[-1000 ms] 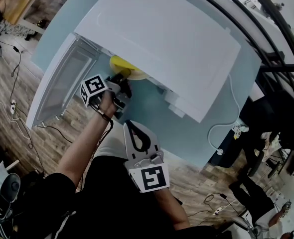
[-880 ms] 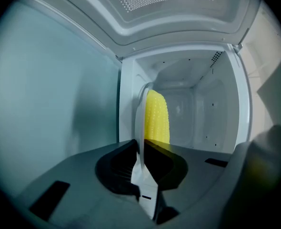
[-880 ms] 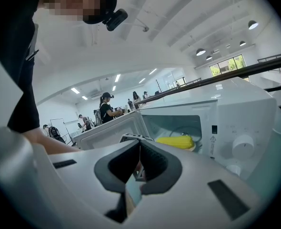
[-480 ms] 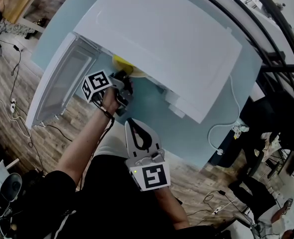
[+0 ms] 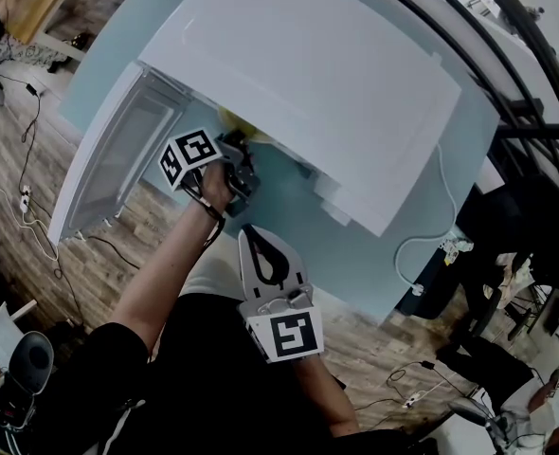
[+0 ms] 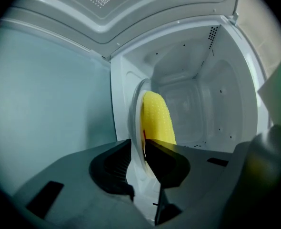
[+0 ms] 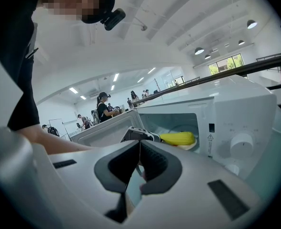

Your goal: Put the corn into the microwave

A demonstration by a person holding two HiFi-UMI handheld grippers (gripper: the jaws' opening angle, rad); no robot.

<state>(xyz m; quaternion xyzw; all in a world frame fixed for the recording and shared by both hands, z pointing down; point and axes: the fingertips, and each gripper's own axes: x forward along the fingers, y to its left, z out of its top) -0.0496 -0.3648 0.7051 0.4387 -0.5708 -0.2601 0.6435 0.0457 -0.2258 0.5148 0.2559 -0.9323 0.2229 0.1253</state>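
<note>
The yellow corn (image 6: 157, 118) lies on a white plate (image 6: 136, 109) inside the open white microwave (image 5: 308, 74). My left gripper (image 6: 138, 147) reaches into the cavity. Its jaws have just been opening and stand open, a little apart, with the plate's rim still between them. In the right gripper view the corn (image 7: 178, 138) and plate (image 7: 192, 147) sit in the cavity mouth, with the left gripper (image 7: 140, 135) at their left. My right gripper (image 5: 245, 233) hangs back before the microwave, shut on nothing. From the head view the microwave's top hides most of the corn.
The microwave door (image 5: 118, 150) swings open to the left. The microwave stands on a pale blue table (image 5: 289, 216). Its control knob (image 7: 242, 144) is right of the cavity. Cables (image 5: 28, 197) trail over the wood floor. Several people stand far behind.
My left gripper has pushed further into the microwave, carrying plate and corn under the top, so less yellow shows. The right gripper has stayed where it was.
</note>
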